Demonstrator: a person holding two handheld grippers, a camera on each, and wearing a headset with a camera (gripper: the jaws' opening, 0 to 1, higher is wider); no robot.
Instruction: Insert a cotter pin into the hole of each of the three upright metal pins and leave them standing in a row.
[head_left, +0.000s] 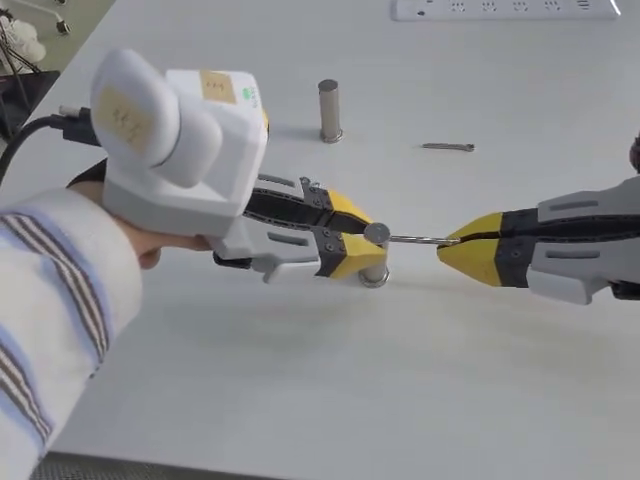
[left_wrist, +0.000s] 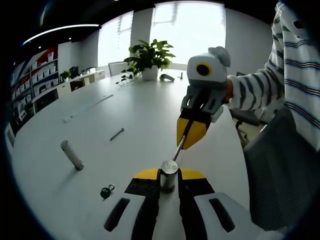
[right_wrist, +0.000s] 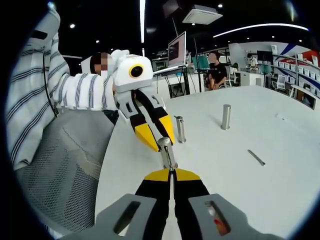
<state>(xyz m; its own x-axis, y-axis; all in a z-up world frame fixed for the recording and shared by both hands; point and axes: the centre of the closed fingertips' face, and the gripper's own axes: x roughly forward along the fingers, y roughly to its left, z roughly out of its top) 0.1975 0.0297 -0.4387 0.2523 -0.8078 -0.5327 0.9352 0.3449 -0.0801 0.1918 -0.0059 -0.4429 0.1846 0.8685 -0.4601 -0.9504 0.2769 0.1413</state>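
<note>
An upright metal pin (left_wrist: 168, 172) stands on the white table (head_left: 300, 400) near the middle of the head view, clamped between the yellow-tipped jaws of the left gripper (head_left: 360, 242). A cotter pin (head_left: 415, 240) lies level with the metal pin's head, its free end touching the pin's side. Its other end is pinched in the pressed-together jaws of the right gripper (head_left: 447, 247). Whether the tip sits in the hole cannot be told.

The left gripper lies low and almost flat along the table, pointing right. The left hand (head_left: 140, 240) wraps its handle from beneath, and a striped sleeve (head_left: 50, 300) reaches to the wrist. The right gripper comes in from the right edge, also nearly level, nose to nose with the left one.

In the right gripper view a second pin (right_wrist: 180, 129) stands just beside the left gripper, and a third pin (right_wrist: 226, 116) stands further off. A loose cotter pin (head_left: 448, 147) lies flat on the table, well apart from the grippers.

A tan label (head_left: 218, 85) sits on the left gripper's housing, and its writing is too small to read. A white power strip (head_left: 505, 8) lies along the far edge.
</note>
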